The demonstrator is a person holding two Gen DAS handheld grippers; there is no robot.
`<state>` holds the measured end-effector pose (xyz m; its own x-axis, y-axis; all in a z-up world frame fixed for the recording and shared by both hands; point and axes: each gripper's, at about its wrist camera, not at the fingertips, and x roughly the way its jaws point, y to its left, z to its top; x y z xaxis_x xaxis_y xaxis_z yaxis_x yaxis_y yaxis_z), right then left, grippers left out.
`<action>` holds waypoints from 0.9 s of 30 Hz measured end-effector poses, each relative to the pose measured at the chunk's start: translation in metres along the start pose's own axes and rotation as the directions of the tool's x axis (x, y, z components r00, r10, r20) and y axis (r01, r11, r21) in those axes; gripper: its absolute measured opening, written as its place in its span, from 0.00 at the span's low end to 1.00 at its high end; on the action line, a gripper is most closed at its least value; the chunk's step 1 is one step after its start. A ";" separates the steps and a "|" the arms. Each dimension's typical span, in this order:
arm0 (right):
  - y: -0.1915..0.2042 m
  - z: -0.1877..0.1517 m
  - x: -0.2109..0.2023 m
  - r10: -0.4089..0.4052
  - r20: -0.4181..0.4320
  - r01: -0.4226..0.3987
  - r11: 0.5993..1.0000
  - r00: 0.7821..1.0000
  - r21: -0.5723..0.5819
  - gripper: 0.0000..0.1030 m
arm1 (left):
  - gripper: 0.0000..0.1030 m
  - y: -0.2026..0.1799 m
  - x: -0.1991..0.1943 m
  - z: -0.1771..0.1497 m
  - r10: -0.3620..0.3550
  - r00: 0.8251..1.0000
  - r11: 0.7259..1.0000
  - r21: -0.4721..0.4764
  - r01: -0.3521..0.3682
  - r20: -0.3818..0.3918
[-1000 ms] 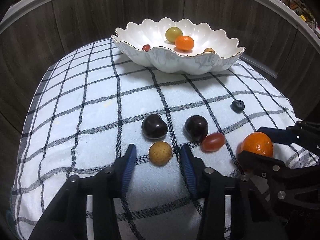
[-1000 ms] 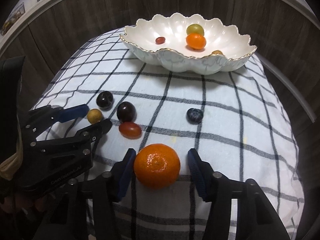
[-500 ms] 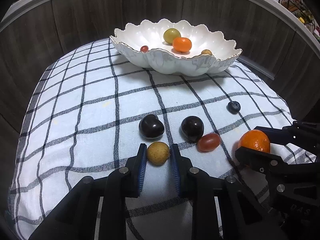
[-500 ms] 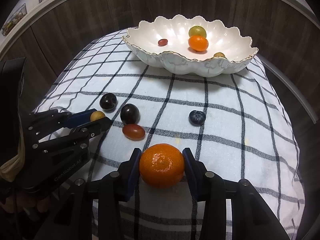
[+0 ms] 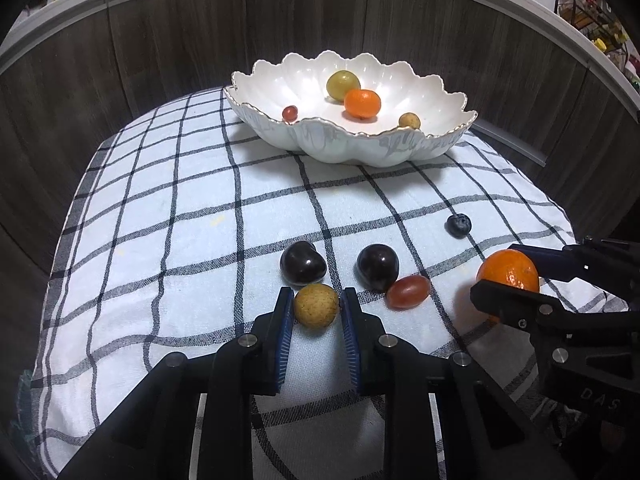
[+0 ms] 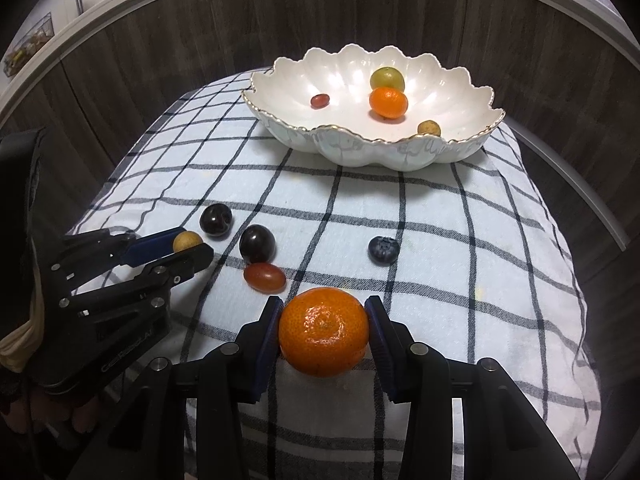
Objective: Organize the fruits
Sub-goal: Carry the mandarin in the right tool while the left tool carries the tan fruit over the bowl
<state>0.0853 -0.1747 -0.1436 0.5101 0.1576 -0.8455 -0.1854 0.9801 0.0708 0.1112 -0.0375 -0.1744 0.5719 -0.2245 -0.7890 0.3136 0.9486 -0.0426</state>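
Left gripper [image 5: 316, 306] clamps tan fruit [image 5: 316, 305]; right gripper [image 6: 323, 330] clamps mandarin [image 6: 323, 331].

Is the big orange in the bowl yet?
Not yet. The mandarin sits on the checked cloth, squeezed by the right gripper, outside the white bowl.

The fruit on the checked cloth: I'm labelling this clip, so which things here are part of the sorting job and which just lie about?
Part of the job:
- tan round fruit, in the left gripper
- mandarin, in the right gripper
- two dark cherries
- red grape tomato
- blueberry
- white scalloped bowl

Just there:
- checked cloth
- wood-panel wall
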 end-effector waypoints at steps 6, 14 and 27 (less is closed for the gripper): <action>-0.002 0.004 -0.005 -0.007 0.020 0.007 1.000 1.000 0.005 0.42 | 0.24 -0.001 -0.008 0.003 0.004 1.000 1.000 0.000 -0.004 0.012; -0.004 0.010 -0.012 -0.012 0.045 0.011 1.000 0.999 0.015 0.42 | 0.24 0.001 -0.018 0.009 0.013 0.999 1.000 -0.008 -0.013 0.029; -0.011 0.027 -0.022 -0.019 0.088 0.017 0.999 0.996 0.028 0.42 | 0.24 0.002 -0.028 0.026 0.024 0.998 1.000 -0.010 -0.024 0.052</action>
<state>0.0983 -0.1859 -0.1114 0.5856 0.1491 -0.7967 -0.1537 0.9855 0.0714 0.1157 -0.0352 -0.1368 0.6183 -0.2129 -0.7566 0.2923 0.9558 -0.0301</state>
